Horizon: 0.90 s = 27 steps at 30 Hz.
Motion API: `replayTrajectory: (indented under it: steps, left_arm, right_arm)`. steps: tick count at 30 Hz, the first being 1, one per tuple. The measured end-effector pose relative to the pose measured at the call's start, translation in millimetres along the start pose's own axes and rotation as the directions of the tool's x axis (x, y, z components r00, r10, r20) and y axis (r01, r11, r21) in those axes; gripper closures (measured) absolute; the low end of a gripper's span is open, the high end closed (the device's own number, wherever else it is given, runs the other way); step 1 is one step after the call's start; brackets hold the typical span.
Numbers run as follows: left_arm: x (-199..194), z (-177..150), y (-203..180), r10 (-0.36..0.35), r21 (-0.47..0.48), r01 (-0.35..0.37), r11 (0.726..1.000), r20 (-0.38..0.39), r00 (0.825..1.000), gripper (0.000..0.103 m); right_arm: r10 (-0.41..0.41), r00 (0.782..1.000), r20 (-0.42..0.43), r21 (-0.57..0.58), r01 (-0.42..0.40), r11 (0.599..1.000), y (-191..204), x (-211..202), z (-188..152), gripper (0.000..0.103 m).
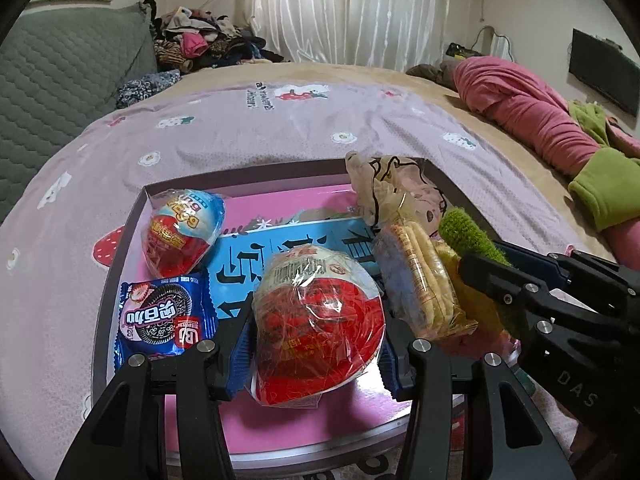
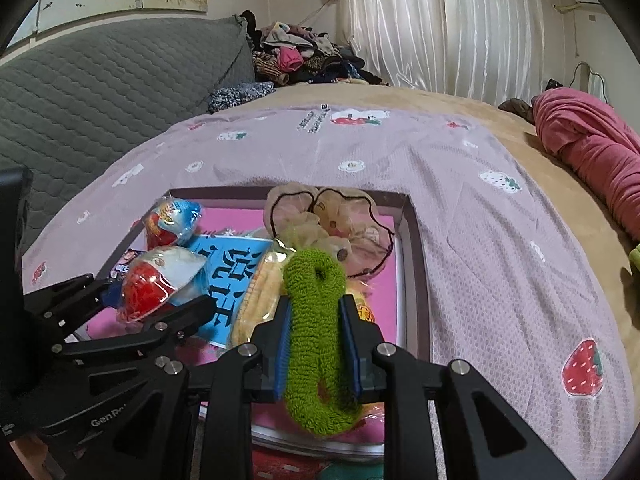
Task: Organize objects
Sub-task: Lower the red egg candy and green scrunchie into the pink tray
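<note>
Left gripper (image 1: 316, 354): jaws spread wide around the red-and-white wrapped egg (image 1: 316, 320), blue pads against its two flanks; it reaches forward and low over the near end of the tray; whether the egg is lifted or rests on the tray floor cannot be told.
Right gripper (image 2: 318, 344): jaws drawn in close, clamped on a green fuzzy hair tie (image 2: 316, 320) that stands upright between the pads, its loop above the fingertips and its tail hanging below; it points over the tray's near right part, crossing close beside the left gripper.
Tray (image 1: 120, 248): shallow, dark-rimmed, pink-floored; lies on the lilac strawberry-print sheet (image 1: 280, 128).
Tray contents: second wrapped egg (image 1: 182, 232), blue-topped, at the far left; Oreo packet (image 1: 166, 314) at the near left; blue printed card (image 1: 260, 256) flat in the middle; wafer packet (image 1: 418, 284) to the right; sheer beige scrunchie (image 1: 392, 188) at the far right corner.
Surroundings: grey quilted headboard (image 1: 60, 80) at left; pink rolled blanket (image 1: 532, 112) at right.
</note>
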<state>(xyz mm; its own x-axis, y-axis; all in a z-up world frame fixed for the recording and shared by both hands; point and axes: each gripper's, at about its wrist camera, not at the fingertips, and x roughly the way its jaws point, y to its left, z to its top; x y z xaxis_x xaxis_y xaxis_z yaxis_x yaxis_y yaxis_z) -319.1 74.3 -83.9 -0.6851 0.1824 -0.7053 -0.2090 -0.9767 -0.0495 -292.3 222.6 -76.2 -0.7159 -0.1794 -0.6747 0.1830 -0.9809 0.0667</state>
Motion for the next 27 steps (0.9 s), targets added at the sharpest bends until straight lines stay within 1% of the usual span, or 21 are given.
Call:
replayTrajectory:
  steps: [4, 11, 16, 20, 24, 27]
  left_arm:
    - [2, 0, -1, 0.008, 0.007, -0.008, 1.000, -0.003, 1.000, 0.049]
    - [4, -1, 0, 0.014, 0.004, -0.014, 1.000, -0.013, 1.000, 0.047]
    - [10, -3, 2, 0.021, 0.000, -0.021, 1.000, -0.033, 0.999, 0.043]
    - [12, -3, 4, 0.022, -0.008, -0.022, 1.000, -0.038, 0.999, 0.041]
    - [12, -3, 5, 0.023, -0.011, -0.024, 1.000, -0.041, 0.999, 0.037]
    - [12, -3, 7, 0.022, -0.012, -0.023, 1.000, -0.043, 0.999, 0.036]
  right_arm:
    - [-0.005, 1.000, -0.027, 0.002, 0.005, 1.000, -2, 7, -3, 0.076]
    - [-0.001, 0.999, -0.035, 0.010, 0.001, 1.000, -3, 10, -4, 0.072]
    - [-0.001, 0.999, -0.041, 0.006, 0.001, 1.000, -2, 10, -5, 0.071]
    - [0.005, 0.999, -0.045, 0.005, -0.004, 1.000, -1, 10, -6, 0.067]
    - [0.003, 0.999, -0.048, 0.001, -0.003, 1.000, 0, 9, -5, 0.066]
    - [0.002, 0.999, -0.051, -0.003, -0.002, 1.000, 1, 8, -5, 0.065]
